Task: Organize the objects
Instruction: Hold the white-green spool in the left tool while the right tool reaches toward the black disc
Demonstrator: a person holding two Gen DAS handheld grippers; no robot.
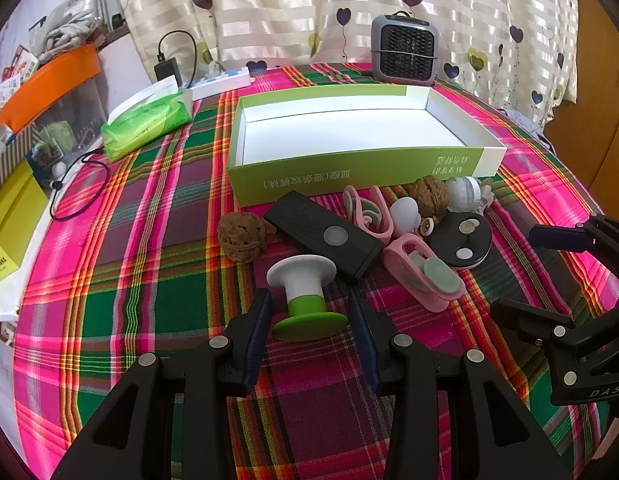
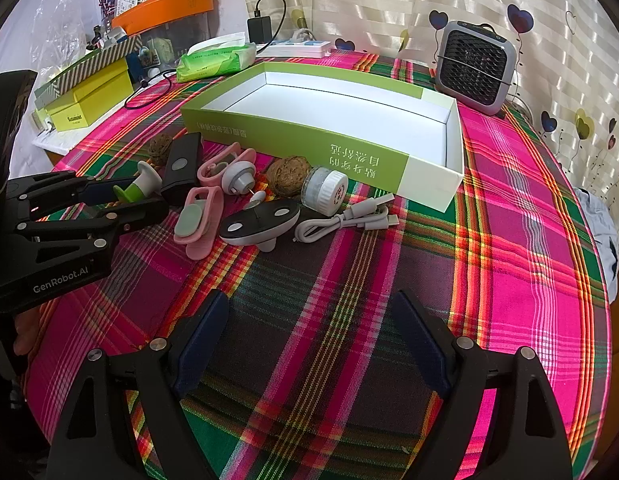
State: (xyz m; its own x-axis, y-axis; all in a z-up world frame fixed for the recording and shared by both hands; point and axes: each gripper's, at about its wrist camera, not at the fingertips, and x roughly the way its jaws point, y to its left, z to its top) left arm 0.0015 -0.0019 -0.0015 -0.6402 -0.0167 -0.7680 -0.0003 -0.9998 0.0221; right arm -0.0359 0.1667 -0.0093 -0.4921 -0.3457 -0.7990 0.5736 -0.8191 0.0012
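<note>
White-and-green knob [image 1: 305,296] is seen between the released left claw [image 1: 313,320] fingers, axis tilted; right claw [image 2: 309,344] released, empty, farther off.

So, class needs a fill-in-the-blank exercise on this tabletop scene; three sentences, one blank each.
1. The green box holds ___.
2. The left gripper has the white-and-green ___ between its open fingers.
3. The right gripper has only ___ between its fingers.

Missing words: nothing; spool; tablecloth
</note>
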